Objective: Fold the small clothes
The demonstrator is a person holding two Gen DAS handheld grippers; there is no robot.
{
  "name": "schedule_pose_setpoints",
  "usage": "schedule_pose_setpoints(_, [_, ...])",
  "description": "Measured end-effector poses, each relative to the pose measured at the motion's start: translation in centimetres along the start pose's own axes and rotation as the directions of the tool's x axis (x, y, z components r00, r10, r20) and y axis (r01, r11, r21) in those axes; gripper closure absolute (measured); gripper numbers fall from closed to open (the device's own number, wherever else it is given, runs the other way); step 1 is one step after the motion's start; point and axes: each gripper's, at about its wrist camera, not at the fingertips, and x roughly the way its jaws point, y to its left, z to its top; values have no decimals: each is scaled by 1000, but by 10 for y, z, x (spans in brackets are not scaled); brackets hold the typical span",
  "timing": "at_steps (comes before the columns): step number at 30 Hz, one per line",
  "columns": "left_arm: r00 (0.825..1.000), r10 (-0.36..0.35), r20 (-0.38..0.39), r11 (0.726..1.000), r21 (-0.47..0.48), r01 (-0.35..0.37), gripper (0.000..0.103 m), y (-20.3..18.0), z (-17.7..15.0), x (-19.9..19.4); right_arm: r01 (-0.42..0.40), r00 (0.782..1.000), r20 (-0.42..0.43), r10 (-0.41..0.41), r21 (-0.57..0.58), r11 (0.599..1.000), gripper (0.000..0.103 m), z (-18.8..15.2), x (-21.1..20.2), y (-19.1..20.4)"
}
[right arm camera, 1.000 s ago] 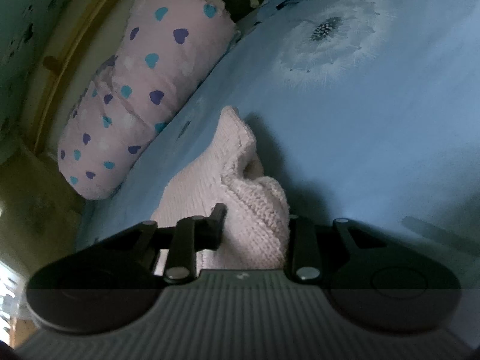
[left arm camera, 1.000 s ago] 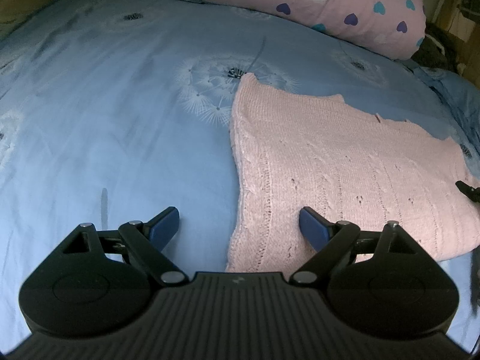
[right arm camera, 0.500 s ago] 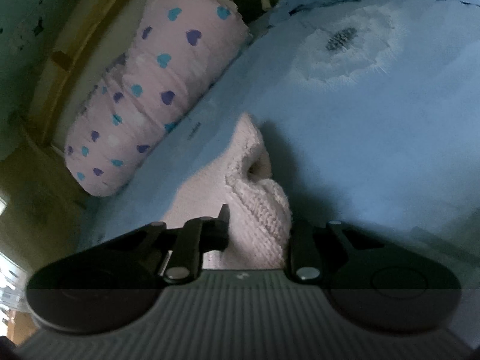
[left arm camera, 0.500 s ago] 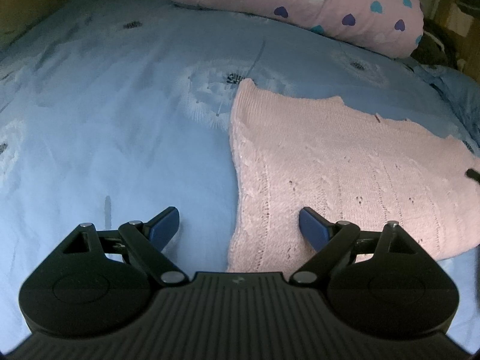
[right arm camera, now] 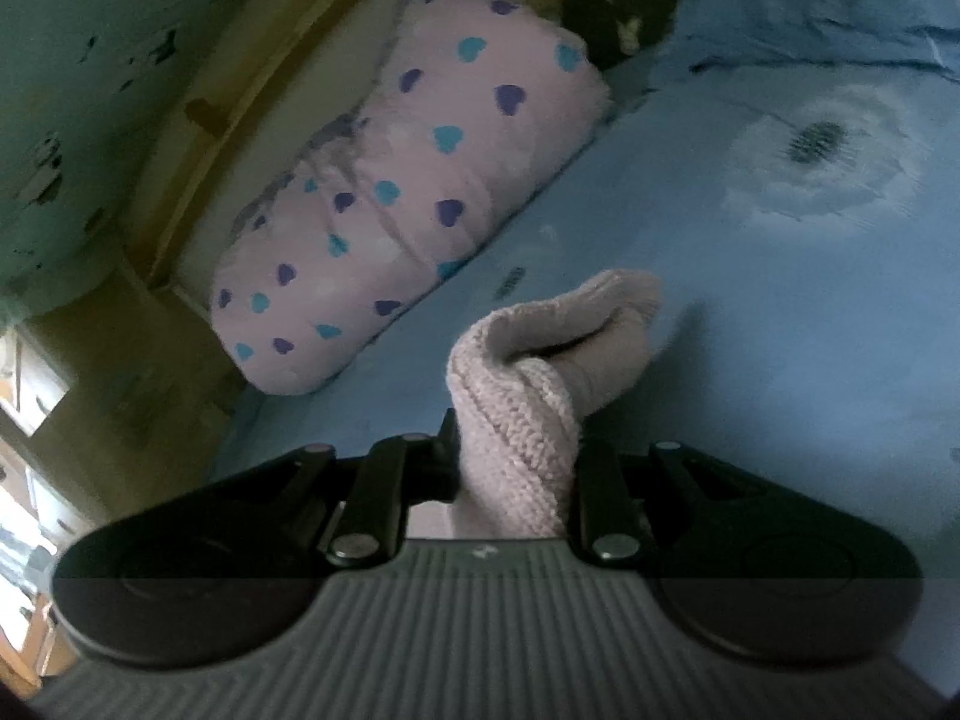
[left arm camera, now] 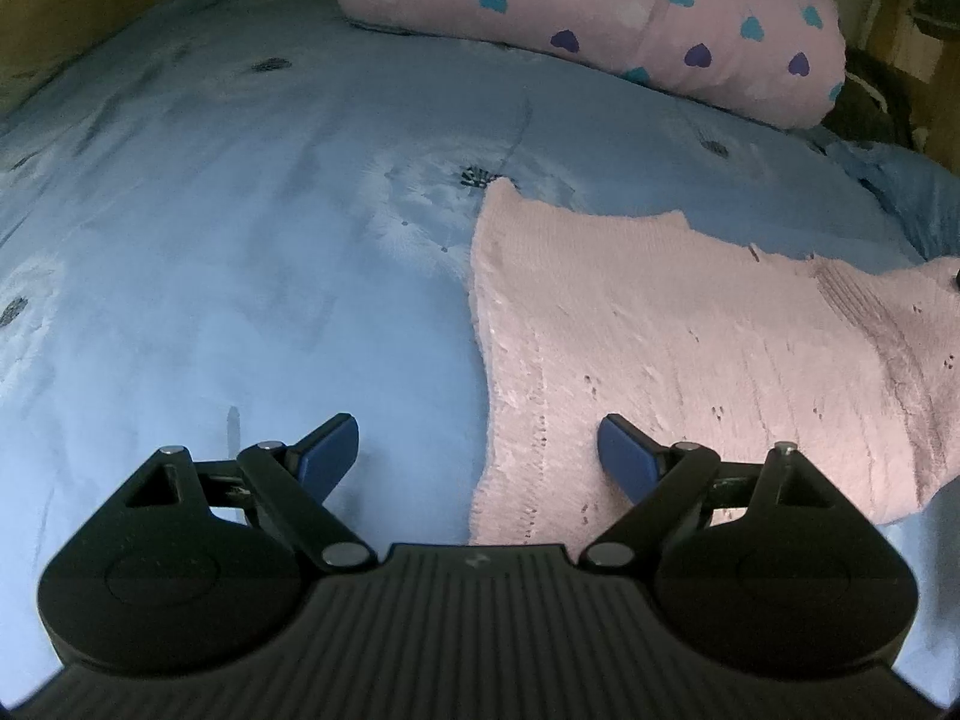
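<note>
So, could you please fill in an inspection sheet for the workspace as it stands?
Surface: blue bedsheet with dandelion print, smooth.
Job's things: pale pink knitted garment lying mostly flat on the sheet; one end bunched and raised in the right jaws.
Clutter: pink rolled quilt with blue and purple hearts at the far edge; dark bundle beside it, unclear.
Grippers: left gripper open, poised over the garment's near edge, nothing clamped; right gripper shut on the garment.
Cables: nothing seen.
Surroundings: wooden bed frame, greenish patterned wall.
</note>
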Motion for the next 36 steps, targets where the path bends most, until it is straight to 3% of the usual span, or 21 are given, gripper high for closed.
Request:
schedule_pose_setpoints(11, [1000, 11, 21, 999, -50, -9, 13, 16, 5, -9, -45, 999, 2, 46, -218, 975, 82, -22, 22, 103])
schedule_pose_setpoints(18, [999, 43, 24, 996, -83, -40, 13, 32, 7, -11, -26, 999, -49, 7, -392, 920, 87, -81, 57, 161])
schedule_pose_setpoints(23, [999, 49, 23, 993, -109, -46, 13, 43, 6, -14, -28, 985, -165, -50, -436, 899, 87, -124, 88, 160])
schedule_pose_setpoints(28, [998, 53, 25, 991, -122, -49, 13, 46, 6, -16, -53, 976, -211, -57, -481, 875, 88, -143, 87, 154])
schedule_pose_setpoints(36, [999, 36, 39, 994, -105, -31, 13, 39, 2, -20, -109, 963, -257, -81, -646, 755, 88, -166, 74, 159])
